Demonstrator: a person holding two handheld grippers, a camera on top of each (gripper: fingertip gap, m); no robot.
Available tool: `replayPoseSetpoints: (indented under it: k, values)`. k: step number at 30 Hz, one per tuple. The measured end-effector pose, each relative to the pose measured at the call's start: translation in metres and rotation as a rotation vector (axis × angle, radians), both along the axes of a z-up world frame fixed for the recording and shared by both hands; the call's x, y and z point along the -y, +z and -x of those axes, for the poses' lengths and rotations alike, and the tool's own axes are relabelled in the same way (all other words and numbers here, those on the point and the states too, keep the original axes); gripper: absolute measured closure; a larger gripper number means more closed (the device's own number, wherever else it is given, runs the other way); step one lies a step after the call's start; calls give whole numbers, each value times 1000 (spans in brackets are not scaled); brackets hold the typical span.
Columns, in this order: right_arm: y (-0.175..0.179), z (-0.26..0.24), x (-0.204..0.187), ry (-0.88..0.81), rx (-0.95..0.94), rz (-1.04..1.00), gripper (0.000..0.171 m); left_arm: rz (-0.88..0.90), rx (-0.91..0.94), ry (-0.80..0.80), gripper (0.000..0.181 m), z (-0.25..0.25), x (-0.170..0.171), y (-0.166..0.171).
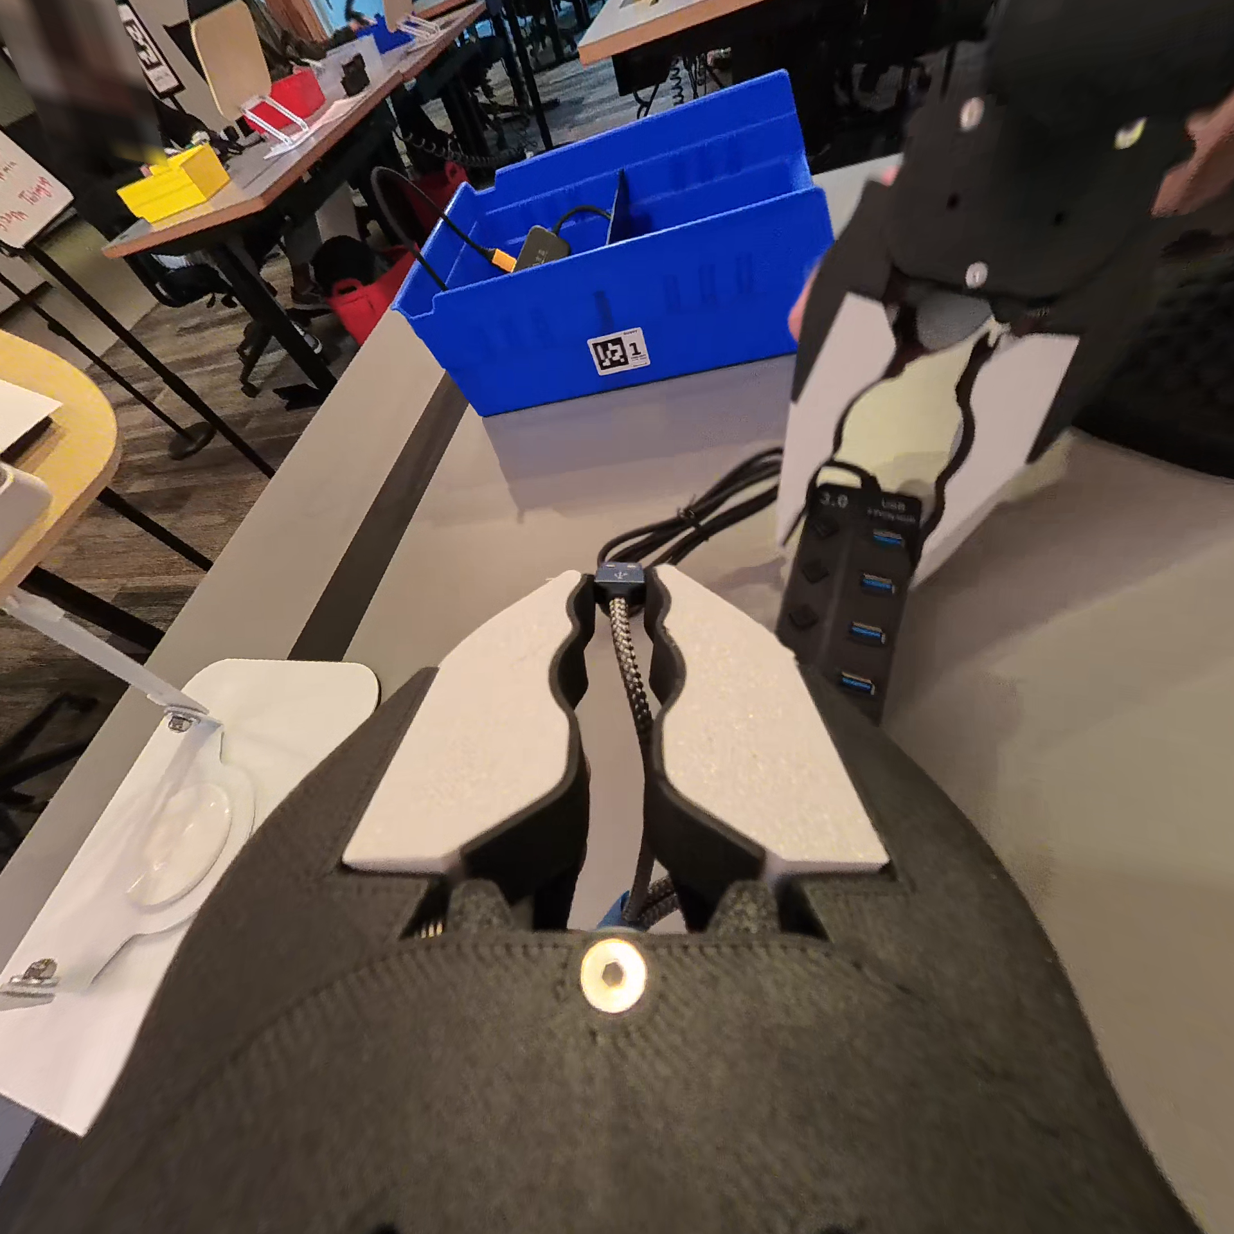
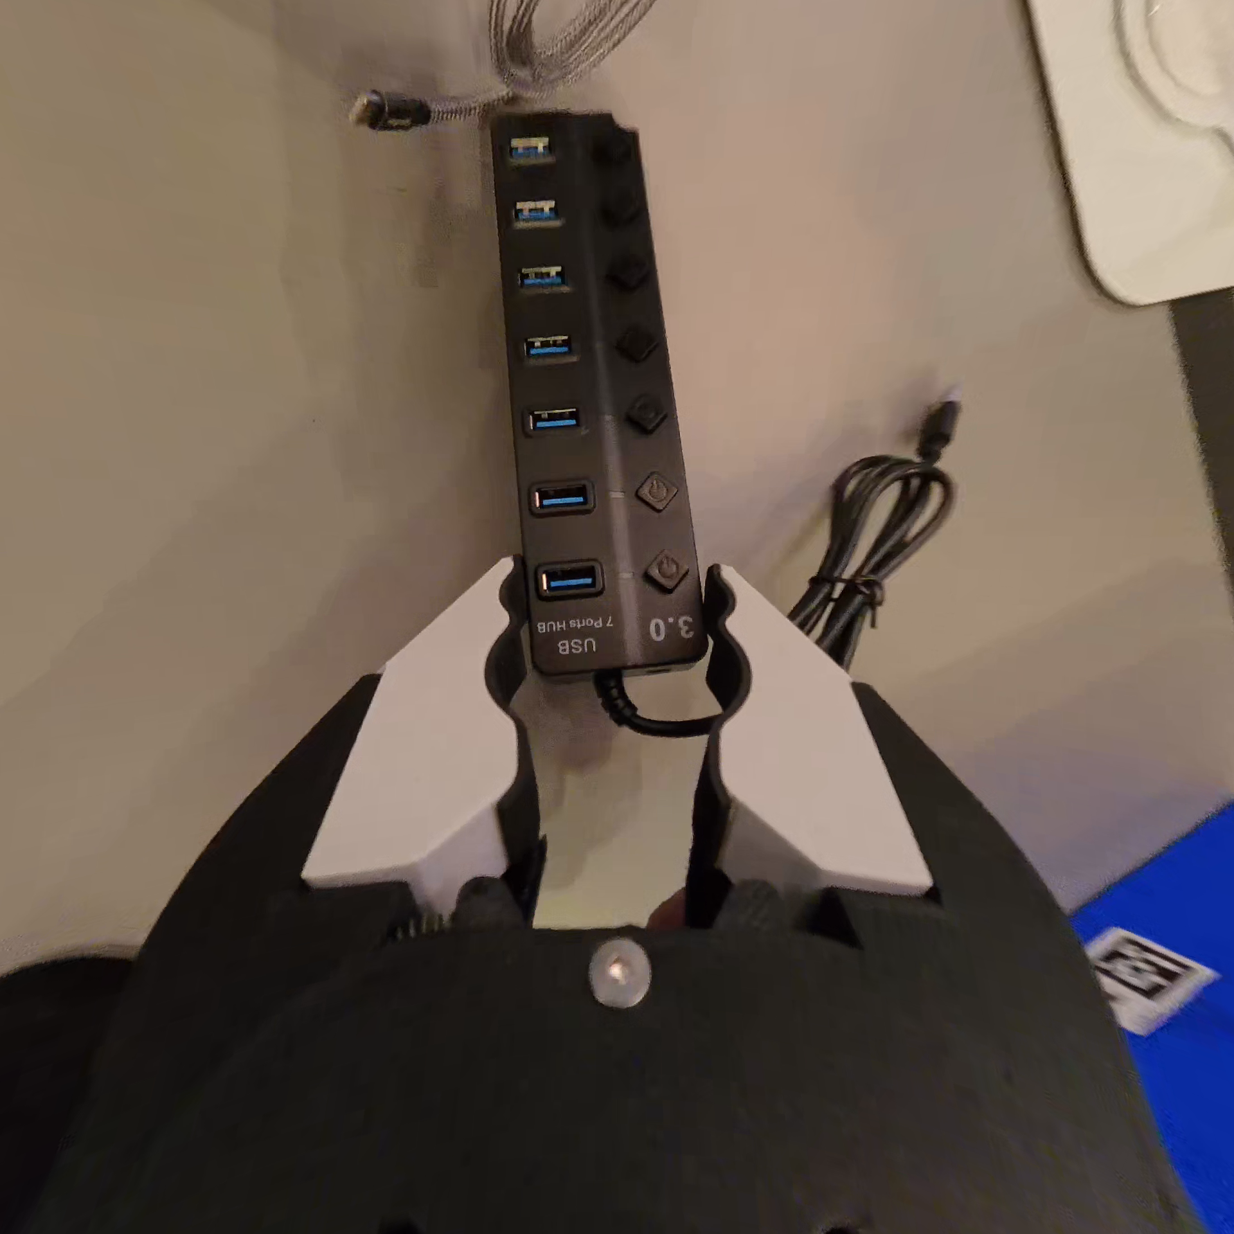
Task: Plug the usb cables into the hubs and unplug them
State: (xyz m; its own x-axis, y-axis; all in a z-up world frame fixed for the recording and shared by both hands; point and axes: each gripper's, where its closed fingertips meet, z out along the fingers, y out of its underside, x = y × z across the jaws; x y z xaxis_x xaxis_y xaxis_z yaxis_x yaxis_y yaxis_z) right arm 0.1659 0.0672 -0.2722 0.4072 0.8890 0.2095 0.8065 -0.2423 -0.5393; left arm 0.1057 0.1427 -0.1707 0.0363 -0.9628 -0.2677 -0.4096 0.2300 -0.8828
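Left gripper is clamped on the braided cable's USB plug, poised above the desk. Beyond it, right gripper pinches the black hub by its cord end. Best bet: square the plug with an empty port and push straight in, while the blue bin waits by the desk's far edge.

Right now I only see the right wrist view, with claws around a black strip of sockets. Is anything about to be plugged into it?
Observer: Yes. The left gripper is shut on a braided cable's USB plug, held short of the hub and not in any port.
Operator: Are there other hubs around?
Observer: One. A small dark hub lies inside the blue bin.
Operator: Is anything attached to that one?
Observer: An orange-tipped cable reaches its end. I cannot tell whether it is seated.
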Motion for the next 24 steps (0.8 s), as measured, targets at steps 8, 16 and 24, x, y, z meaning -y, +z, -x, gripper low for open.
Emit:
replayPoseSetpoints:
  k: [8, 16, 24]
  values:
    - [-20, 10, 0, -35, -139, 4, 120, 7, -9, -11, 167, -1, 2, -5]
    - [-22, 29, -11, -35, -249, -6, 94, 21, 66, -28, 167, -3, 5, 7]
    - [-18, 30, -17, 6, -247, -89, 122, 91, 216, -50, 167, 1, 6, 29]
